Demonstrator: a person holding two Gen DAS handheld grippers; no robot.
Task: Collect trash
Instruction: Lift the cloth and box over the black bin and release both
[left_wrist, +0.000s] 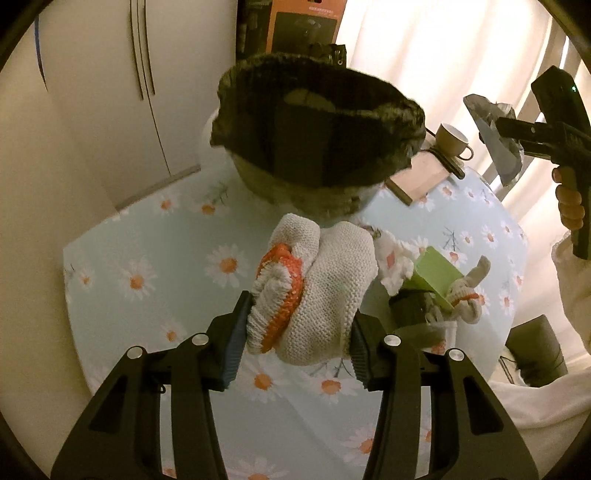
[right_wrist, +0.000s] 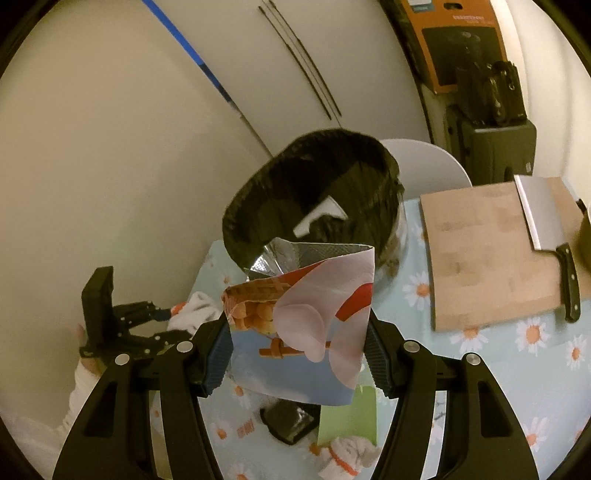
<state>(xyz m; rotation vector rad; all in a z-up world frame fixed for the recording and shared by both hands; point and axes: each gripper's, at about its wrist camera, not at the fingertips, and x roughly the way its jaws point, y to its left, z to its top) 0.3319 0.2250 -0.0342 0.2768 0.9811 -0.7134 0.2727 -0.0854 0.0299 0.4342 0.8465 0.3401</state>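
The left tool (left_wrist: 297, 332) is clamped on a white glove (left_wrist: 317, 291) at frame centre, below the bin (left_wrist: 317, 129). The right tool (right_wrist: 297, 352) is clamped on a snack bag (right_wrist: 303, 325), low centre, just before the bin (right_wrist: 314, 192) on the table (right_wrist: 517, 369).

Cream cupboard doors (left_wrist: 92, 110) behind worktop (left_wrist: 147, 266) in daisy-print cloth. White curtains (left_wrist: 443, 55) backlit, warm light. White chair back (right_wrist: 424, 162) beyond. Orange box (right_wrist: 458, 37) upright, contents unclear.
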